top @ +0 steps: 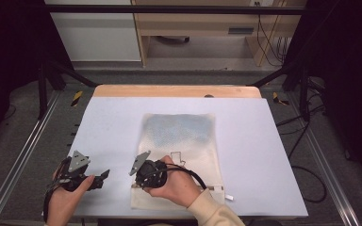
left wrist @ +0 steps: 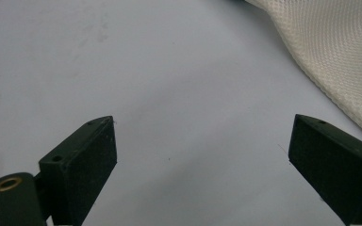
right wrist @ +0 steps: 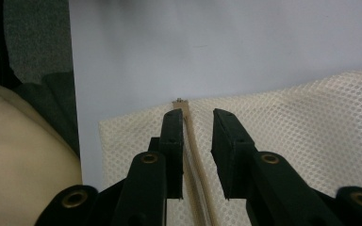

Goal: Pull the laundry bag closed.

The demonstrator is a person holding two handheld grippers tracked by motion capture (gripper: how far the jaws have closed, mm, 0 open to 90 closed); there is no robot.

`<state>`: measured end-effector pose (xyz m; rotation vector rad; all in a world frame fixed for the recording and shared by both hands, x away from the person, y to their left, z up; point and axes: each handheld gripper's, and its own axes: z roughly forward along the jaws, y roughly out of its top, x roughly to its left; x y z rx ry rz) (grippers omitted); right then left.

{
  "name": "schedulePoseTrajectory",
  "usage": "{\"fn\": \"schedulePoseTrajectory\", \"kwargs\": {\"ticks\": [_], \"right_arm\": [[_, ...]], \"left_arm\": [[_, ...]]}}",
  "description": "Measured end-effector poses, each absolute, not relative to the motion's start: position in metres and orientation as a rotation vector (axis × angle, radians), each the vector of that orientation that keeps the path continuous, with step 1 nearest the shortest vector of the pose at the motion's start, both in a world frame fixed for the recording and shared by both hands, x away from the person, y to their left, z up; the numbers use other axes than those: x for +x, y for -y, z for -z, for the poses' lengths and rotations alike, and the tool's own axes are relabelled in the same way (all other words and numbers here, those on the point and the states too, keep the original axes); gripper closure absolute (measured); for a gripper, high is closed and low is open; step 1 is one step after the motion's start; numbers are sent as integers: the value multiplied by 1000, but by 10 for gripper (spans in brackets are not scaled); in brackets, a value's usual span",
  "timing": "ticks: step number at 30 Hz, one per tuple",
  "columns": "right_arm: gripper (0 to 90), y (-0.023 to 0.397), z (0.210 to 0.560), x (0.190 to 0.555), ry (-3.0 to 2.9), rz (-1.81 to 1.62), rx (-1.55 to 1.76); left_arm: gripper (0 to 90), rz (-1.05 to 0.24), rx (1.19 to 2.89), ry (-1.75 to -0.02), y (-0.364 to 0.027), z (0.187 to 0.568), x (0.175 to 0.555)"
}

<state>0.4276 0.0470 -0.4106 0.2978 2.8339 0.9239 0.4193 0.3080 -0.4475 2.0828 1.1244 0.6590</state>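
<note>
Black jaws of the right tool (right wrist: 198, 141) stood nearly together, straddling the tan zipper tape (right wrist: 194, 155) of a cream mesh laundry bag (right wrist: 311, 141). A narrow gap remained at each side of the tape, so the pads did not yet look pressed on it. The zipper's metal end (right wrist: 179, 100) lay just past the jaw tips at the bag's corner, which suggests the tool was set there to pinch that end and steady the bag. The left tool (left wrist: 202, 155) stood wide open over bare white counter (left wrist: 169, 70), touching nothing, with the bag's edge (left wrist: 339, 52) off to one side. From above, the bag (top: 181, 136) lay flat in the middle of the counter (top: 273, 141), something bluish showing through its far half
</note>
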Motion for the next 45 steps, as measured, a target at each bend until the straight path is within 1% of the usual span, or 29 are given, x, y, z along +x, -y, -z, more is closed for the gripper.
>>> {"fn": "schedulePoseTrajectory", "kwargs": {"ticks": [6,11,19,28,31,32,34,41,43,45], "right_arm": [[776,-55,417,427,-2859,-882,265],[758,-67,426,428,-2899,-844,255],[743,-79,430,436,-2936,-799,262],[733,-88,437,439,-2978,-736,274],[777,-90,440,442,-2993,-720,286],[809,-90,440,443,-2987,-717,294],[818,-90,438,443,-2995,-715,291],[820,-85,425,441,-2985,-761,264],[820,-80,414,440,-2977,-782,255],[821,-78,409,441,-2978,-800,260]], "left_arm": [[82,-655,2101,-1105,-305,448,419],[83,-642,2098,-1124,-308,448,419],[87,-627,2098,-1119,-307,448,418],[86,-615,2058,-1123,-309,447,416],[85,-607,2055,-1119,-309,446,415],[85,-604,2053,-1119,-309,446,415],[85,-602,2049,-1119,-309,445,415],[86,-582,2047,-1105,-310,442,411],[107,-559,2049,-1106,-311,442,410],[108,-551,2050,-1106,-311,442,409]]}}
